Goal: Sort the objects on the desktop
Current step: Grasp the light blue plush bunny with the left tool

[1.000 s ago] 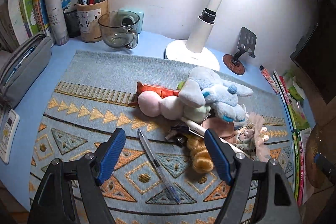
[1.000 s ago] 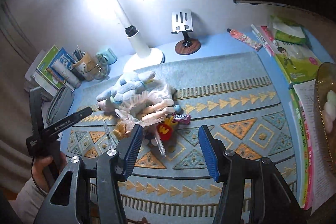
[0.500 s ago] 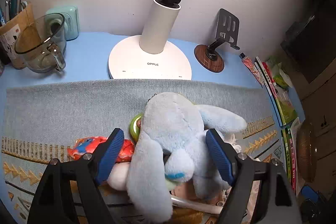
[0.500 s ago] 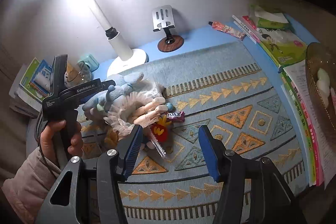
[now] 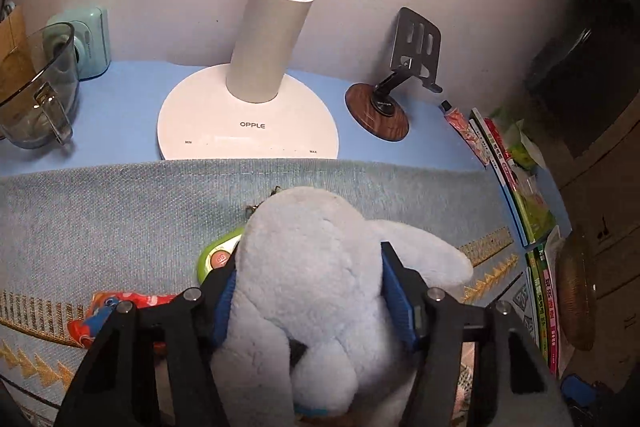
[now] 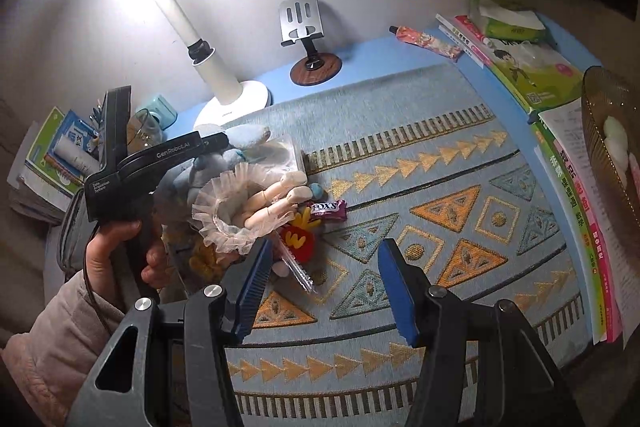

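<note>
The landmark here is the white desk lamp, which stands at the back of the desk on the blue surface. To the left of the lamp there is a glass cup, and just behind the cup a small mint-green device. In front of the lamp, on the patterned mat, lies the light blue plush toy. The left gripper has its two blue pads pressed into both sides of the plush toy, so it is closed on it. Under the toy, on its left side, a green round item and an orange-red wrapper show partly. To the right of the lamp stands a phone stand on a wooden round base. Further to the right of the lamp, books lie along the desk edge. The right gripper hangs above the mat in front of the lamp, its jaws wide apart with nothing between them, near a doll and a purple candy.
</note>
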